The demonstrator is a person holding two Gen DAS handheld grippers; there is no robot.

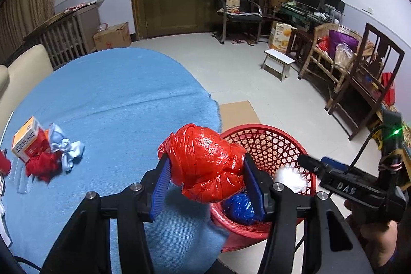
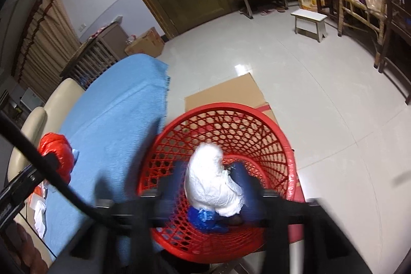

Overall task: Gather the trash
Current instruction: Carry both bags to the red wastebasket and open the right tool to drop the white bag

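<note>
My left gripper (image 1: 205,168) is shut on a crumpled red plastic bag (image 1: 205,161) and holds it above the blue-clothed table's right edge, beside the red mesh basket (image 1: 277,143). My right gripper (image 2: 213,184) holds a white crumpled wad (image 2: 213,181) between its blurred blue fingers, over the basket (image 2: 257,125). A blue plastic wad (image 2: 205,218) lies in the basket bottom, also seen in the left wrist view (image 1: 240,207). The red bag shows at the left of the right wrist view (image 2: 55,150).
More trash lies at the table's left: an orange-white carton (image 1: 25,138), red scraps (image 1: 42,166) and a pale blue-white wad (image 1: 68,150). Flat cardboard (image 2: 226,91) lies on the floor under the basket. A small white stool (image 1: 278,60) and chairs stand further off.
</note>
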